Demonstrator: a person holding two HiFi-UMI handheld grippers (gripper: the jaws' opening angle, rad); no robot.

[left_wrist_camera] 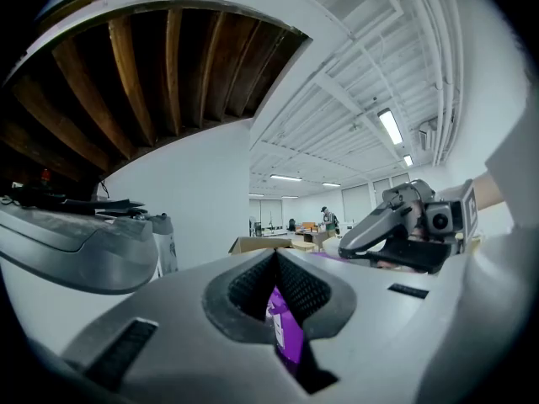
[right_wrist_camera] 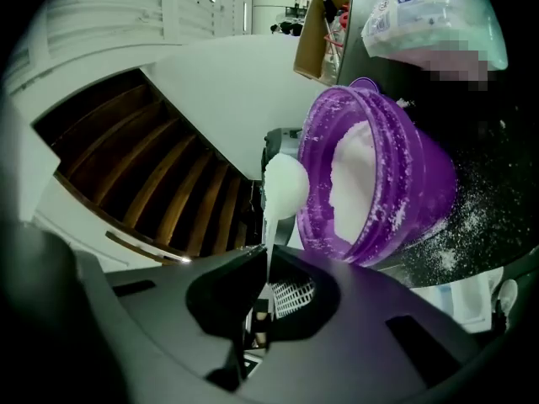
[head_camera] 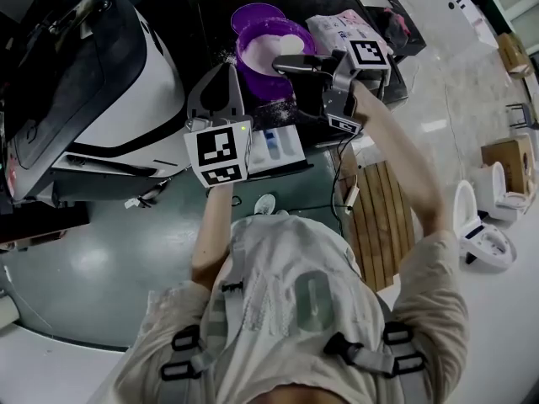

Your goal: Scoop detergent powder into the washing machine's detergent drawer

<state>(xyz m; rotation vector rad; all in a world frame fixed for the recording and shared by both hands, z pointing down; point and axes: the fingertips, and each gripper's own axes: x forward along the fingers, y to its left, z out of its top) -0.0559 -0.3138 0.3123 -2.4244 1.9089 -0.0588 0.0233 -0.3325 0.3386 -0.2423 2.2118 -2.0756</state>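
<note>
A purple bowl of white detergent powder sits on a dark counter behind the open detergent drawer of the washing machine. My left gripper is shut on the bowl's left rim, whose purple edge shows between the jaws. My right gripper reaches in from the right over the bowl. It is shut on the thin handle of a white scoop, whose head is heaped with powder just outside the tilted bowl.
A detergent bag lies behind the bowl. Spilled powder dusts the dark counter. A wooden slat mat is on the floor to my right, and a cardboard box stands farther right.
</note>
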